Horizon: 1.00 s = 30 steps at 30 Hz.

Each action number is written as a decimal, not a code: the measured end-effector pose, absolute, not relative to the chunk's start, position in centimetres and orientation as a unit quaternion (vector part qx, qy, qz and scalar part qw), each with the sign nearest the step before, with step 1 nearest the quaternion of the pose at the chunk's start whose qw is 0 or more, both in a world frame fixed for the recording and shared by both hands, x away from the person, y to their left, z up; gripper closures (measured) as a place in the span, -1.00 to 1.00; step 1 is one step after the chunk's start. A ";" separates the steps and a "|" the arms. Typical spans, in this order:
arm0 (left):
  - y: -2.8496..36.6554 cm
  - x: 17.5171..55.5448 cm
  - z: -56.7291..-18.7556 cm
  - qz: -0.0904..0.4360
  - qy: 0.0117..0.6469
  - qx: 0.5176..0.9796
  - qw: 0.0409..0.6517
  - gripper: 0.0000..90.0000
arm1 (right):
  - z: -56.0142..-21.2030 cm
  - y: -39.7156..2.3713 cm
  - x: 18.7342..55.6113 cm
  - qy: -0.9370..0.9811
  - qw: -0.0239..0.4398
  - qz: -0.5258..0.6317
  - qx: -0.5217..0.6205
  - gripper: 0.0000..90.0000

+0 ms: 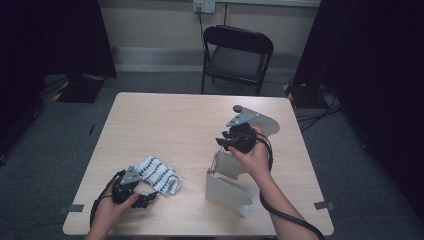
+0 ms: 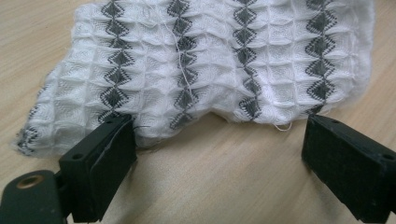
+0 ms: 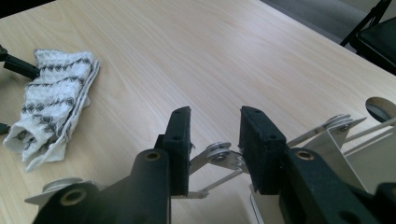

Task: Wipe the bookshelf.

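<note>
On the pale wooden table [image 1: 165, 120], the folded white cloth with rows of grey diamonds [image 1: 159, 173] lies toward seven o'clock of the tabletop in the high view, flat on the wood. The left gripper [image 1: 146, 199] sits just at the cloth's six o'clock side, held low by the left hand [image 1: 112, 210]. In the left gripper view its jaws stand wide apart, one at each lower corner of the frame, with the cloth's [image 2: 210, 65] ragged near edge just beyond their tips; the left jaw tip touches or nearly touches that edge, and nothing is pinched between them. Toward four o'clock of the table stands a white sheet-metal stand with thin wire arms and small round discs [image 1: 227, 187]. The right hand [image 1: 255, 157] holds the right gripper [image 1: 223, 141] over the stand's top. In the right gripper view the right gripper's [image 3: 215, 149] jaws are partly closed, a narrow gap between the pads, and one of the metal discs [image 3: 218, 155] shows in that gap; whether the pads press on it I cannot tell. A black folding chair [image 1: 237, 55] stands beyond the table at twelve o'clock
</note>
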State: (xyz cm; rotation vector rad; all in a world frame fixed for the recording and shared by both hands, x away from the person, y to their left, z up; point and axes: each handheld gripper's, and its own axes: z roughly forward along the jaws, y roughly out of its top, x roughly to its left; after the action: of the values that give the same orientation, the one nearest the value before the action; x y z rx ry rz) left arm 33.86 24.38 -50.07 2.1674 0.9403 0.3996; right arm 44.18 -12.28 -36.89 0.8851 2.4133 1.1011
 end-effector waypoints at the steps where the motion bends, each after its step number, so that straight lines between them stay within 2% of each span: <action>1: 24.4 33.9 -50.1 0.155 0.366 0.842 0.364 -0.79 | -36.8 -12.1 44.2 0.851 0.178 0.387 0.309 0.52; 3: 24.4 33.9 -50.1 0.156 0.364 0.843 0.364 -0.79 | -36.8 -12.0 44.2 0.853 0.177 0.382 0.310 0.50; 5: 24.4 33.9 -50.1 0.156 0.364 0.843 0.364 -0.79 | -36.7 -12.0 44.2 0.852 0.177 0.377 0.316 0.38; 13: 24.4 33.9 -50.1 0.156 0.362 0.844 0.364 -0.79 | -36.6 -12.9 43.7 0.851 0.168 0.372 0.330 0.15; 15: 24.4 33.9 -50.1 0.155 0.363 0.844 0.364 -0.79 | -36.7 -13.0 43.6 0.850 0.166 0.373 0.333 0.15; 17: 24.4 33.9 -50.1 0.155 0.363 0.844 0.364 -0.79 | -36.8 -12.9 43.6 0.850 0.161 0.376 0.331 0.23; 30: 24.4 33.9 -50.1 0.155 0.363 0.844 0.364 -0.79 | -36.9 -12.0 43.9 0.846 0.162 0.388 0.328 0.30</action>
State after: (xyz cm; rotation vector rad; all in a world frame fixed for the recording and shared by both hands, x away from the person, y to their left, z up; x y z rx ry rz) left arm 33.92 24.41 -50.06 2.1708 0.9334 0.3994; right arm 43.93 -12.02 -36.91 0.9360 2.4132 1.1081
